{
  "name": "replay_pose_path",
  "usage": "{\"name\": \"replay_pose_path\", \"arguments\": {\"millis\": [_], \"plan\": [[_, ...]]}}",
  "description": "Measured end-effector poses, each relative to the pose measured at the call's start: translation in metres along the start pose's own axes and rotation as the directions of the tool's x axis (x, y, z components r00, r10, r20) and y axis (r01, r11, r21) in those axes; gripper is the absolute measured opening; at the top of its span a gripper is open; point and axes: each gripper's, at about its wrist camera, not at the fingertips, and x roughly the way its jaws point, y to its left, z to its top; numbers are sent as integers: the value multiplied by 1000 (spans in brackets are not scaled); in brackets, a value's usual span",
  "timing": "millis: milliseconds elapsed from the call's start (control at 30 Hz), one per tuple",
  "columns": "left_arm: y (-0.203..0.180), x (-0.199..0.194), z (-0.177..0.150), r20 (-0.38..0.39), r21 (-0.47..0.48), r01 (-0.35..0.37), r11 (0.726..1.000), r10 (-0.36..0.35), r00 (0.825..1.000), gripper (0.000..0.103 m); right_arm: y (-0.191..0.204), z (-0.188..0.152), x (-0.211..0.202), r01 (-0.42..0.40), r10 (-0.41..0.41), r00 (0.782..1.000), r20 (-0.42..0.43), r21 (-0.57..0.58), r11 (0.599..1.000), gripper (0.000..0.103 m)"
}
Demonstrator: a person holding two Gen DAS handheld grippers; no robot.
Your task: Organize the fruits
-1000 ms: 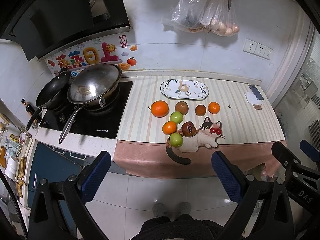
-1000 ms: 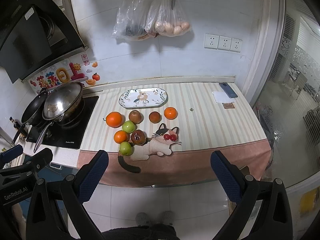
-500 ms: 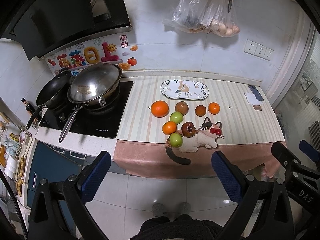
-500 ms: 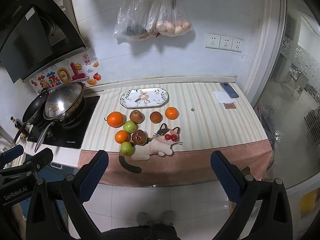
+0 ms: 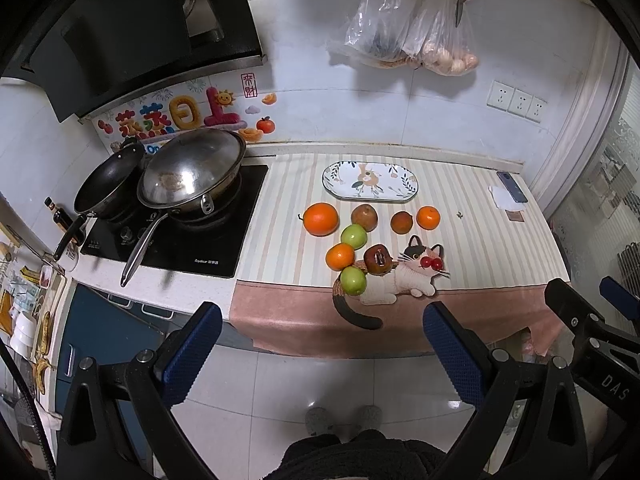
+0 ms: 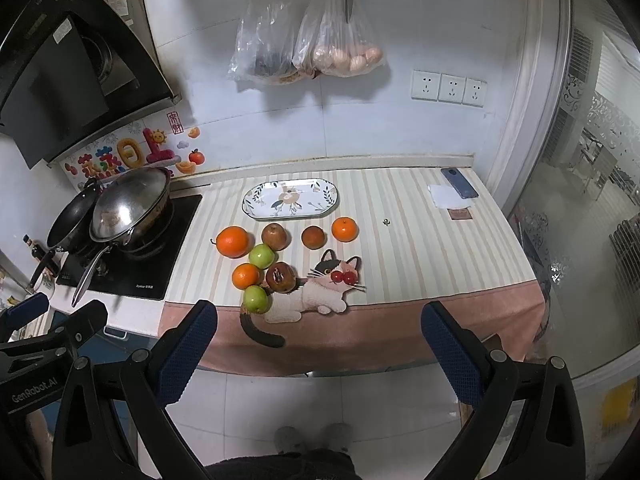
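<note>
Several fruits lie loose on the striped counter cloth: a large orange, two smaller oranges, two green apples, and brown fruits. An empty oval patterned plate lies behind them near the wall. My left gripper and right gripper are both open and empty, held well back from the counter above the floor.
A cat-shaped mat lies at the counter's front edge, touching the fruit. A stove with a wok and a pan is on the left. A phone and paper lie far right. Bags and scissors hang on the wall.
The right wrist view has drifted slightly closer to the counter. The fruits and both open grippers are otherwise unchanged.
</note>
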Motion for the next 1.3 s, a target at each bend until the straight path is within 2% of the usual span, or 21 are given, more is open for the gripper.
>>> {"name": "replay_pose_path", "arguments": {"millis": [267,500,700,867,967,1100,1233,1300], "plan": [[-1,0,0,1,1,1,1000,-1,1000,102,1,-2,-3,-5,5,1000,5,13,1000,103],[15,20,9,31,-18,-16,1000,17,999,102,-2,-4,18,-50,51,999,-9,104,993,103],[45,81,26,-18,-25,-45,999,44,999,102,4,-9,74,-66,78,994,-72,160,985,103],[58,153,43,-152,-25,-62,998,57,987,102,9,-7,144,-69,98,982,-165,173,983,103],[65,191,50,-221,-40,-68,997,58,974,102,10,-3,201,-87,129,965,-229,184,979,103],[65,239,62,-296,-57,-94,994,73,952,102,15,5,290,-134,201,925,-322,217,967,103],[61,283,73,-365,-68,-114,991,82,927,102,19,5,384,-189,293,855,-427,270,944,101],[56,311,80,-412,-68,-129,989,90,907,102,22,3,426,-212,328,812,-483,279,937,99]]}}
